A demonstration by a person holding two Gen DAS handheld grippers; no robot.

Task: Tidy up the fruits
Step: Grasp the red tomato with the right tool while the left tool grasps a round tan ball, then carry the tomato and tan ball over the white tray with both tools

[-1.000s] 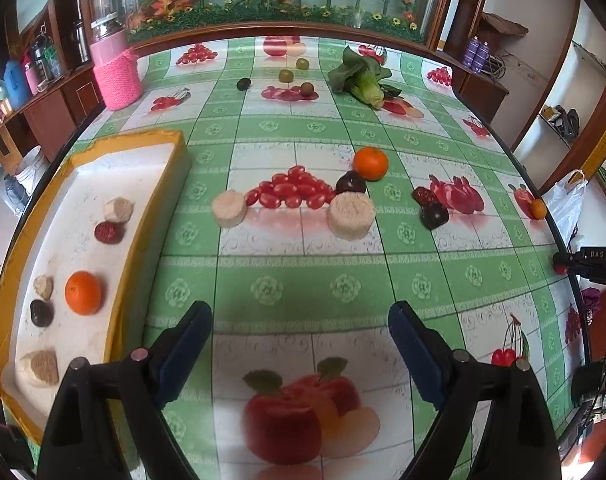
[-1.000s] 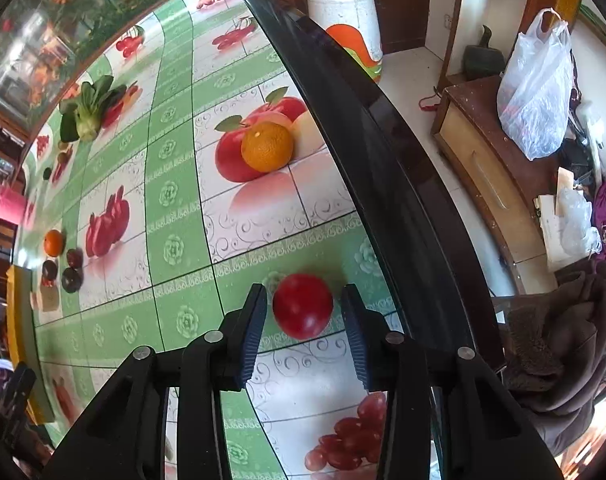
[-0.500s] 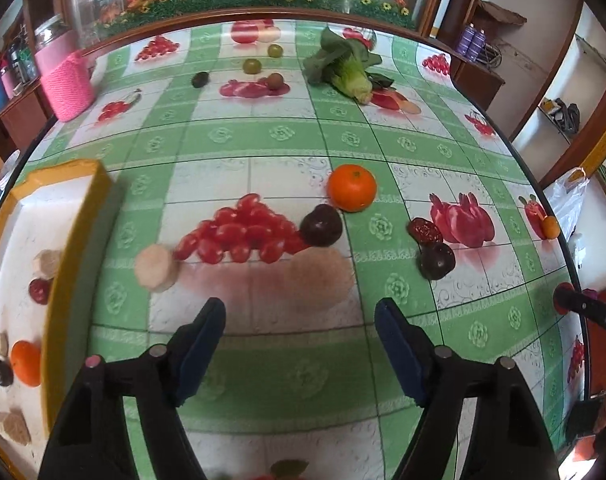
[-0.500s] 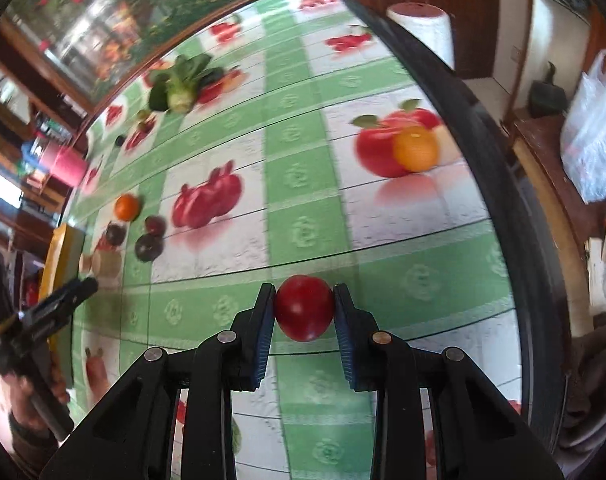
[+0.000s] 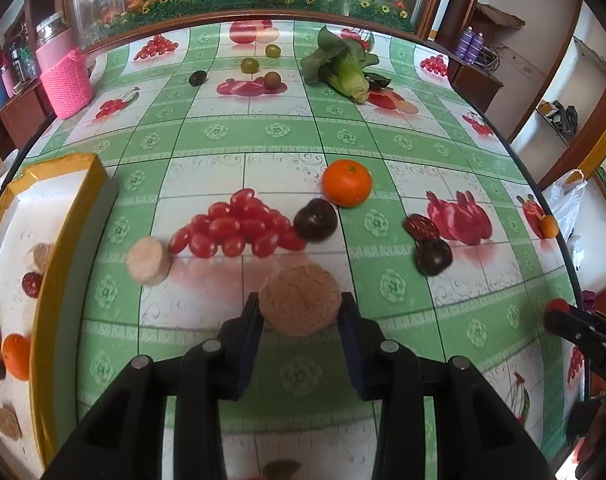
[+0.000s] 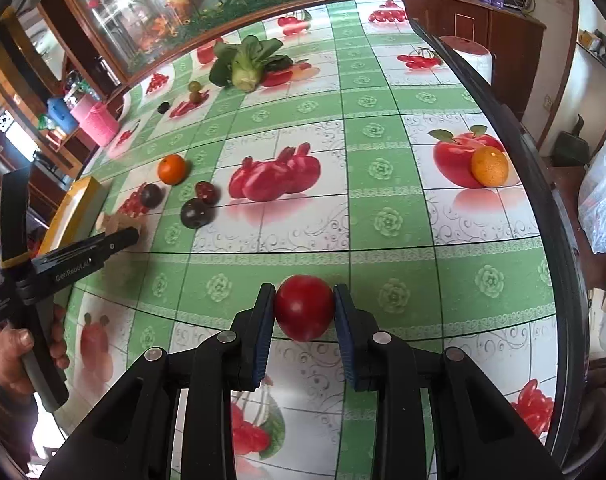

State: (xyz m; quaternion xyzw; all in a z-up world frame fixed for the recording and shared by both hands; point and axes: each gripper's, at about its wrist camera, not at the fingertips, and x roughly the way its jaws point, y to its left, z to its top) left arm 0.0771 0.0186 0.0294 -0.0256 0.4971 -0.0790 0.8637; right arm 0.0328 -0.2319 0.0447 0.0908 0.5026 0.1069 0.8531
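The left tool [image 5: 301, 322] is sitting with its two blue-padded fingers [image 5: 250, 344] either side of a round tan cake [image 5: 300, 299], the pads touching or nearly touching its sides. Beyond it on the bench [image 5: 287, 132], a smaller pale cake [image 5: 148, 261] is lying to the left, a dark plum [image 5: 315, 219] and an orange [image 5: 347, 183] are sitting just beside each other, and another dark plum [image 5: 433, 256] is resting beside a red date [image 5: 422, 227]. A yellow-rimmed white tray [image 5: 59, 220] is standing at the left, holding an orange fruit [image 5: 16, 356] and several small pieces. The right tool [image 5: 583, 330] is showing at the right edge.
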